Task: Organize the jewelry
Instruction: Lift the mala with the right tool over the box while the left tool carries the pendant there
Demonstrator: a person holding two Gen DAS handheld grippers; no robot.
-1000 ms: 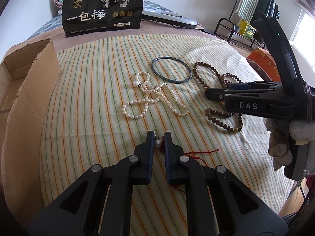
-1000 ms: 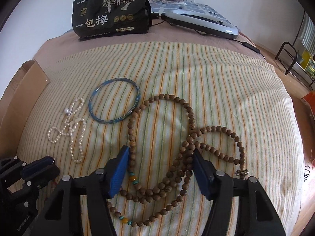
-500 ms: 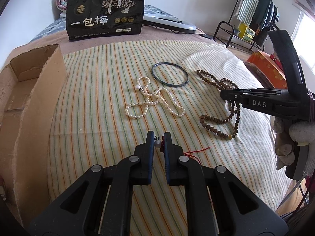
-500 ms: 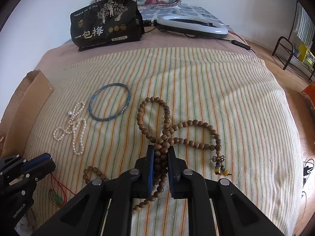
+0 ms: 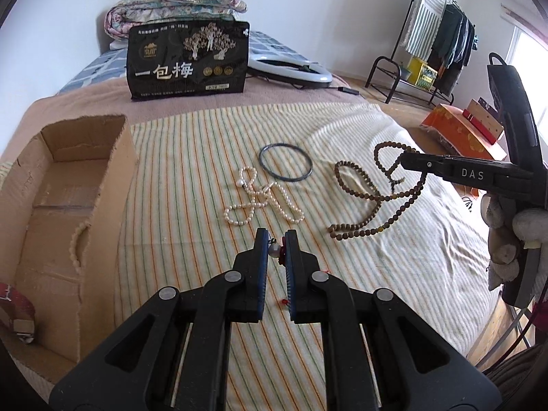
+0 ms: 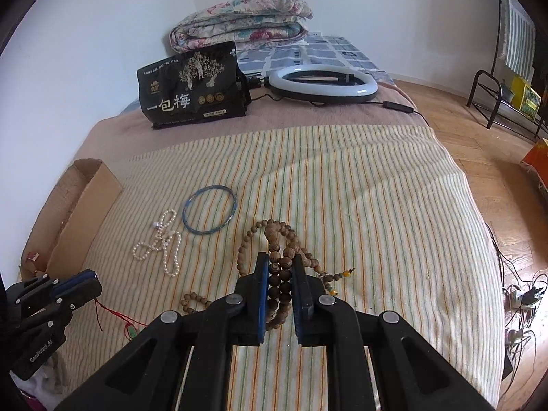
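The left gripper (image 5: 276, 244) is pinching a red cord necklace with a small silvery bead (image 5: 274, 250) between its nearly closed jaws; in the right wrist view the cord's loose end (image 6: 113, 315) is trailing onto the striped cloth (image 5: 191, 157) below that gripper. The right gripper (image 6: 279, 267) is clamping a long strand of brown wooden prayer beads (image 6: 281, 274), its jaws squeezed in tight on several bunched beads, while loops of the strand are hanging and draping onto the cloth ahead of and beside its tips.

Just ahead of the left gripper's tips a white pearl necklace (image 5: 260, 198) is lying tangled on the cloth, and beyond it, a little to the right, a thin dark blue bangle (image 5: 286, 166) is lying flat. From the right gripper, both pieces are sitting ahead and to the left, the bangle (image 6: 209, 209) just beyond the pearls (image 6: 161, 243).

Far to the left of the left gripper an open brown cardboard box (image 5: 68, 205) is standing on the bed. Well ahead of both grippers a black printed snack bag (image 5: 187, 61) is standing upright, with a white ring light (image 6: 322, 84) lying beside it and a folded floral quilt (image 6: 239, 20) behind.
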